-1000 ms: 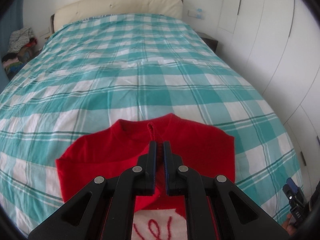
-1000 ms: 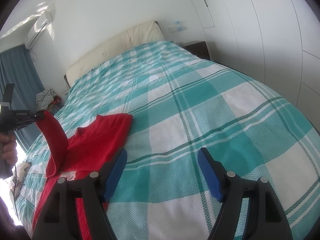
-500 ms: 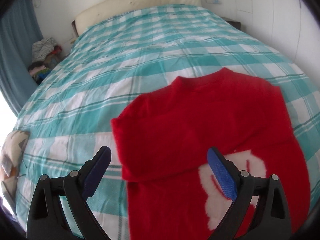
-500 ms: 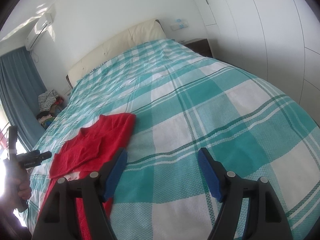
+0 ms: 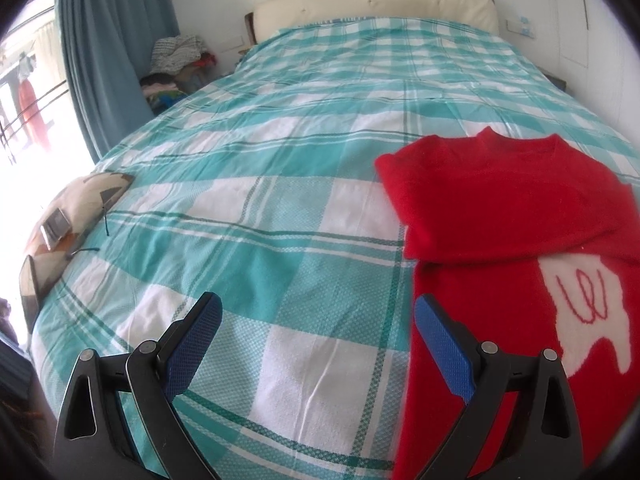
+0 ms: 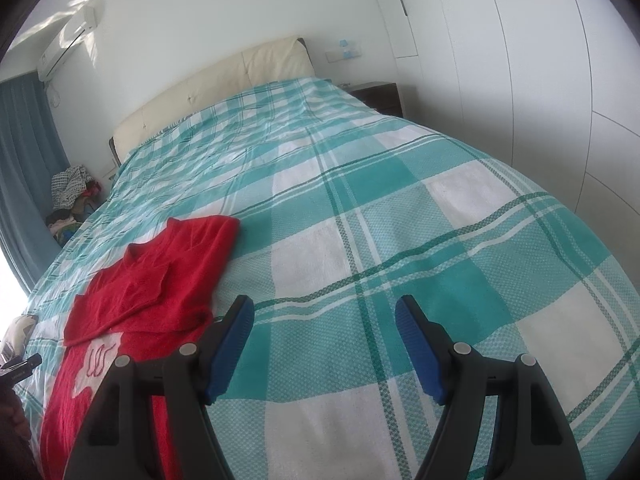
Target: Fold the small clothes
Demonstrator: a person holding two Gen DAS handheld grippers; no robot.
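Having dropped the red sweater [image 5: 500,208], left gripper [image 5: 316,320] jaws gape empty.

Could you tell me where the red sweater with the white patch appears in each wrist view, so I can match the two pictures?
Left wrist view: the red sweater lies at the right side, beyond and beside the right finger of the open left gripper.
Right wrist view: the sweater lies at the lower left, left of the open right gripper.
Shared landmark: the cream headboard at the far end of the bed.

Both wrist views angled down along bed [image 5: 304,208], sharing red sweater [image 5: 500,200]
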